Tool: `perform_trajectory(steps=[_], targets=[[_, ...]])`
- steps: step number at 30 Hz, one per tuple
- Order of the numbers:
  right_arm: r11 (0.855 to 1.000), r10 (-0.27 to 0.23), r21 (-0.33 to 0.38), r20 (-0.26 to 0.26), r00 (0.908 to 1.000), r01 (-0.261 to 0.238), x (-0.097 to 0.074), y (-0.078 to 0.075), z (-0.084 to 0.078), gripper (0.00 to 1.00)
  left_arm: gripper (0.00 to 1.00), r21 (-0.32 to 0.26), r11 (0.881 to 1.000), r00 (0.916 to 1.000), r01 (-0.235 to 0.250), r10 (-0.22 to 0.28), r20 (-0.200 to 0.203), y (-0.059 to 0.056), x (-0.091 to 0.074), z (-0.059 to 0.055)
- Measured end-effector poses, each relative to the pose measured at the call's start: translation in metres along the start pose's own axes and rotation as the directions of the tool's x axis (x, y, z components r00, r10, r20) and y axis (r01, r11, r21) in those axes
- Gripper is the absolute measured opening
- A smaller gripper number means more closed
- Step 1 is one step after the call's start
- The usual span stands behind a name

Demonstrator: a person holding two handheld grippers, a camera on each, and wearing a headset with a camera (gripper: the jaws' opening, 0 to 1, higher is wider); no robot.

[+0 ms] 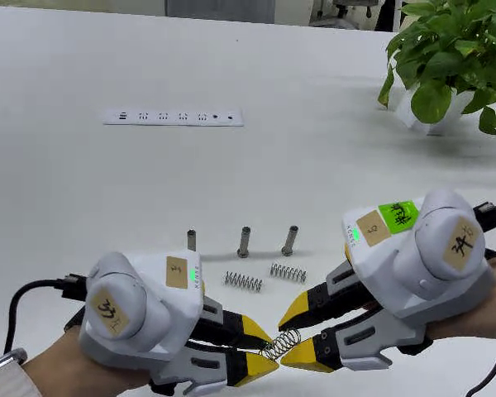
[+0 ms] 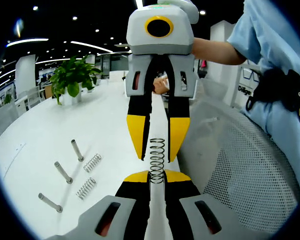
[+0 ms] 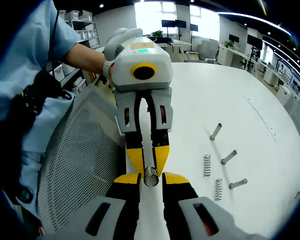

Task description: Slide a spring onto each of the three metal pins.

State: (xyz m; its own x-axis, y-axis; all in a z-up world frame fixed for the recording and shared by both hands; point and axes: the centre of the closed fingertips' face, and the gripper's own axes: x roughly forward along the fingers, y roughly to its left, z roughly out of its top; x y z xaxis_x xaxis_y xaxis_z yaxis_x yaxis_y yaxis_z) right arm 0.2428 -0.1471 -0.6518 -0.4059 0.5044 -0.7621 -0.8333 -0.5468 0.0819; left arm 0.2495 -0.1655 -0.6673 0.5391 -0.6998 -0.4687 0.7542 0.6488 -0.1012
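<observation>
Three little metal pins [image 1: 191, 240] [image 1: 245, 241] [image 1: 290, 240] stand upright in a row on the counter [image 1: 107, 190]. Two springs [image 1: 243, 281] [image 1: 288, 272] lie flat just in front. The third spring [image 1: 281, 342] is up off the counter, one end pinched in the fingers of the left gripper [image 1: 270, 351].

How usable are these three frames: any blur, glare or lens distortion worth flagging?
Head view: soft even light, faint shadows by the pins, all sharp. Left gripper view: strong fisheye bowing of the table, ceiling lights as small bright spots, held spring crisp. Right gripper view: same bowing, windows blown out at top, spring sharp.
</observation>
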Motion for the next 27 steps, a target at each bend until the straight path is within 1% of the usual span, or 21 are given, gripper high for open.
perform_trajectory(steps=[5,10,16,19,20,22,24,27], targets=[[1.000,0.027,-0.009,-0.017,0.9995,-0.028,0.0026,0.0015,-0.0002,0.14,0.09,0.000,1.000,0.9999,-0.001,0.001,0.014,-0.0002,0.0017,0.0035],[0.999,0.045,-0.018,-0.037,0.9983,-0.045,0.0032,0.0029,-0.0031,0.13,0.09,0.006,1.000,0.9998,-0.005,0.005,0.017,0.0006,0.0021,0.0046],[0.998,0.052,-0.016,-0.047,0.9975,-0.053,0.0029,0.0045,-0.0035,0.12,0.09,0.005,1.000,0.9999,-0.003,0.003,0.016,-0.0005,0.0026,0.0049],[0.998,0.055,-0.012,-0.062,0.9965,-0.056,0.0040,0.0048,-0.0045,0.12,0.09,0.005,1.000,1.0000,-0.005,0.005,0.008,-0.0012,0.0031,0.0040],[0.998,0.063,-0.005,-0.070,0.9955,-0.064,0.0045,0.0061,-0.0045,0.12,0.09,-0.001,1.000,1.0000,0.001,-0.001,0.007,-0.0024,0.0033,0.0036],[0.998,0.054,-0.025,-0.076,0.9957,-0.056,0.0054,0.0048,-0.0041,0.12,0.10,0.000,1.000,0.9999,-0.010,0.010,0.004,-0.0008,0.0029,0.0029],[0.998,0.058,-0.025,-0.078,0.9953,-0.060,0.0061,0.0046,-0.0031,0.12,0.10,-0.011,1.000,1.0000,-0.010,0.010,0.003,-0.0001,0.0020,0.0019],[0.998,0.056,-0.033,-0.078,0.9954,-0.059,0.0068,0.0024,-0.0004,0.12,0.10,-0.018,0.999,0.9996,-0.026,0.026,0.009,0.0032,-0.0010,0.0016]])
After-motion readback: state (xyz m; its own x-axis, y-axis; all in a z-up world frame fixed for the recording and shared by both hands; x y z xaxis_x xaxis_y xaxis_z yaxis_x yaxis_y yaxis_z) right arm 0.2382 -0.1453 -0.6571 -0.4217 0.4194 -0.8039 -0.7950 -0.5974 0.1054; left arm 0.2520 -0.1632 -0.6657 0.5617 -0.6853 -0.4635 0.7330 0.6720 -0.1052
